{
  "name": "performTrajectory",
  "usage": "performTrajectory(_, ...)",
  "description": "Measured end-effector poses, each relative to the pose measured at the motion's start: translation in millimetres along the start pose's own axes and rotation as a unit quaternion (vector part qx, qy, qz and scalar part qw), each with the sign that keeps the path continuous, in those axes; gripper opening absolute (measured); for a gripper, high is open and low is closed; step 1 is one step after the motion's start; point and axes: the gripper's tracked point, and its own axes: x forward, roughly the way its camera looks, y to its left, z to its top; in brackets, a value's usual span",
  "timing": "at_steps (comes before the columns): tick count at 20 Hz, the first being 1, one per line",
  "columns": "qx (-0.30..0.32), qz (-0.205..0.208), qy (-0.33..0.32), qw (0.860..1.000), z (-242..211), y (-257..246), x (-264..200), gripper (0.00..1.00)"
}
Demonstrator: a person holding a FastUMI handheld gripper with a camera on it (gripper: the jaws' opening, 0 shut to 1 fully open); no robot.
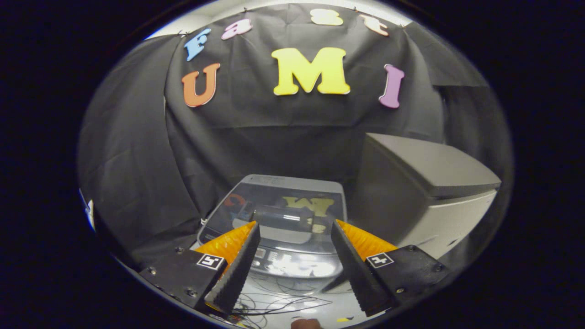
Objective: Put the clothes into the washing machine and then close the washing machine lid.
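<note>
The gripper [295,228] has its two fingers wide apart with nothing between them, up above the washing machine [279,228], whose shiny lid [292,208] is down.

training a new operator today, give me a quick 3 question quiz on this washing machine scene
1. True or false: the washing machine lid is down.
2. The fingers are: A) shut on cloth, B) apart with nothing between them, C) pressing the lid.
3. What stands just to the side of the washing machine, beyond the finger with the orange back?

Key:
1. True; the glossy lid lies flat and mirrors the wall.
2. B; the gripper is open, above the control panel.
3. A grey box-like unit with a slanted top.
</note>
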Motion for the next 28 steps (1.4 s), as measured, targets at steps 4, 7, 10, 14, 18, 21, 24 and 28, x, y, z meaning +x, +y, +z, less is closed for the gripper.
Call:
performTrajectory(4,-0.004,-0.03,-0.022,0.999,3,-34,-27,0.98)
performTrajectory(7,0.009,-0.069,-0.045,0.997,6,-57,-41,0.98)
performTrajectory(10,0.021,-0.097,-0.076,0.992,13,-79,-55,0.98)
performTrajectory(14,0.049,-0.107,-0.102,0.988,16,-91,-74,0.98)
performTrajectory(18,0.055,-0.116,-0.13,0.983,22,-100,-90,0.98)
performTrajectory(21,0.065,-0.109,-0.153,0.98,30,-98,-92,0.98)
performTrajectory(24,0.072,-0.066,-0.162,0.982,32,-78,-97,0.98)
performTrajectory(28,0.064,-0.037,-0.156,0.985,29,-72,-103,0.98)
